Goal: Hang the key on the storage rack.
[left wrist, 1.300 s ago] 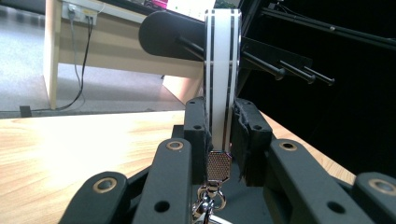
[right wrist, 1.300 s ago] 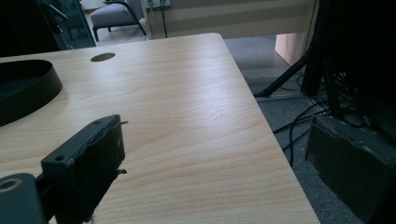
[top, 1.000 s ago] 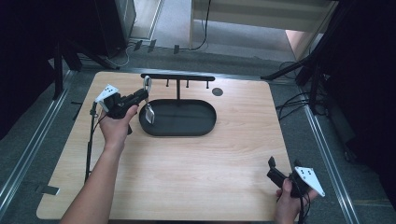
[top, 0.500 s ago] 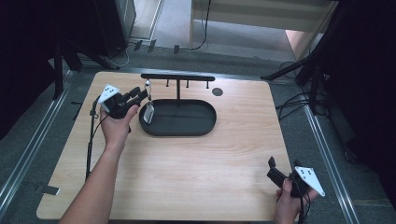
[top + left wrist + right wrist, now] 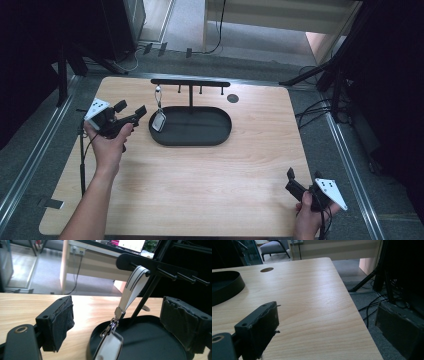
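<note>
1. The left gripper (image 5: 131, 111) is hovering over the wooden table (image 5: 200, 190), just to the left of the black oval tray (image 5: 220, 131), with its jaws pointing toward the tray.
2. Its jaws have just been opening and are now standing wide apart, gripping nothing; in the left gripper view the two black pads are sitting either side of the badge without touching it.
3. The badge holder (image 5: 158, 120), a clear card sleeve on a metal clip, is hanging from its striped lanyard strap (image 5: 135, 282).
4. The strap is looping over the leftmost peg of the black hanger rack (image 5: 190, 83) that is rising from the back of the tray.
5. The sleeve's lower end is dangling at the tray's left edge; whether it is touching the rim I cannot tell.
6. The right gripper (image 5: 303, 178) is resting in the person's hand at the near right corner of the table, well apart from the tray.
7. Its jaws are standing open too, with only bare tabletop between them.
</note>
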### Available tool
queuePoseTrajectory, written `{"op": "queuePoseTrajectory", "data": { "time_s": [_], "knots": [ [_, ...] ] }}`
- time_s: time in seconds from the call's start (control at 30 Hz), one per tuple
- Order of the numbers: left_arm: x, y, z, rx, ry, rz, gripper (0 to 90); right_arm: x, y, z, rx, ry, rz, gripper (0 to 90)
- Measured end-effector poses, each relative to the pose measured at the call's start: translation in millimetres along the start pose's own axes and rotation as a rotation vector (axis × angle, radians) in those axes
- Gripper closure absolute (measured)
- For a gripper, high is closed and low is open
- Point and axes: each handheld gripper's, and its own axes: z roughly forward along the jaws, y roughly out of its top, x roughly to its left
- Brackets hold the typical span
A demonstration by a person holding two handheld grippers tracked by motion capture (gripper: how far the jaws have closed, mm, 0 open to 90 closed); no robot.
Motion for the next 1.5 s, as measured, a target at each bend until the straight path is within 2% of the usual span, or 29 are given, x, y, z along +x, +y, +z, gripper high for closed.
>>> {"op": "queuePoseTrajectory", "data": {
  "time_s": [0.03, 0.07, 0.1, 0.13, 0.17, 0.23, 0.3, 0.47, 0.5, 0.53, 0.57, 0.6, 0.67, 0.8, 0.93, 1.03, 1.07, 1.13, 1.2, 1.27, 1.33, 1.5],
  "knots": [
    [1.7, 0.1, -4.8, -0.004, -0.002, -0.014, 11.2, 0.0, 0.0, 0.0, 0.0, 0.0, 0.0, 4.6],
    [5.1, 0.4, -14.0, 0.023, -0.002, -0.019, 8.8, 0.1, 0.0, -0.1, -0.001, 0.0, -0.001, 4.7],
    [5.1, 0.4, -14.0, 0.023, -0.002, -0.019, 8.3, 0.1, 0.0, -0.1, -0.001, 0.0, -0.001, 4.7],
    [6.5, -0.7, -19.4, 0.045, 0.006, 0.01, 8.3, 0.2, 0.0, -0.1, -0.001, 0.0, -0.001, 4.7],
    [8.1, -2.7, -25.4, 0.043, 0.003, 0.003, 1.4, 0.4, 0.0, -0.1, 0.0, -0.002, -0.004, 4.7],
    [9.5, -4.1, -29.3, 0.033, -0.002, -0.006, 1.4, 0.5, -0.1, -0.1, -0.001, -0.002, -0.004, 4.7],
    [13.2, -8.6, -39.8, 0.026, 0.015, -0.022, 1.4, 0.9, -0.1, -0.1, -0.001, -0.005, -0.005, 4.8],
    [15.3, -14.9, -51.3, 0.026, 0.037, -0.008, 0.0, 1.0, -0.1, -0.2, -0.001, -0.006, -0.004, 4.8],
    [15.6, -16.7, -55.8, 0.025, 0.051, -0.005, 0.0, 1.0, -0.1, -0.1, -0.001, -0.006, -0.004, 4.8],
    [15.8, -19.5, -62.2, 0.026, 0.085, 0.014, 0.0, 1.1, -0.1, -0.2, -0.001, -0.006, -0.005, 4.8],
    [15.8, -19.5, -62.2, 0.026, 0.085, 0.014, 0.0, 1.1, -0.1, -0.2, -0.001, -0.006, -0.005, 4.8],
    [16.5, -21.9, -67.9, 0.029, 0.111, 0.026, 0.0, 1.1, -0.1, -0.1, -0.001, -0.006, -0.006, 4.8],
    [17.0, -26.9, -78.5, 0.024, 0.138, 0.025, 0.0, 1.1, -0.1, -0.2, -0.002, -0.005, -0.005, 4.8],
    [17.3, -32.2, -89.7, 0.021, 0.142, 0.034, 0.0, 1.2, -0.2, -0.2, -0.002, -0.006, -0.005, 4.8],
    [18.1, -44.9, -110.3, 0.018, 0.16, 0.046, 0.0, 1.4, -0.3, -0.2, -0.005, -0.006, -0.013, 4.9],
    [19.8, -50.5, -116.0, 0.018, 0.178, 0.051, 0.0, 1.4, -0.3, -0.1, -0.004, -0.007, -0.013, 4.9],
    [23.0, -58.1, -123.0, 0.011, 0.192, 0.036, 0.0, 1.6, -0.3, -0.3, -0.004, -0.007, -0.014, 4.9],
    [24.3, -61.1, -126.3, 0.014, 0.201, 0.037, 0.0, 1.8, -0.3, -0.3, -0.006, -0.008, -0.015, 4.9],
    [25.6, -68.7, -134.5, 0.018, 0.23, 0.047, 0.0, 1.6, -0.4, -0.4, -0.006, -0.007, -0.016, 4.9],
    [26.1, -72.6, -139.6, 0.021, 0.241, 0.061, 0.0, 1.7, -0.4, -0.4, -0.005, -0.007, -0.015, 4.9],
    [29.0, -80.3, -149.0, 0.013, 0.235, 0.077, 0.0, 1.8, -0.3, -0.3, -0.005, -0.008, -0.016, 4.9],
    [34.0, -89.1, -161.6, 0.009, 0.251, 0.072, 0.0, 2.2, -0.4, -0.3, -0.005, -0.01, -0.021, 4.9]
  ]
}}
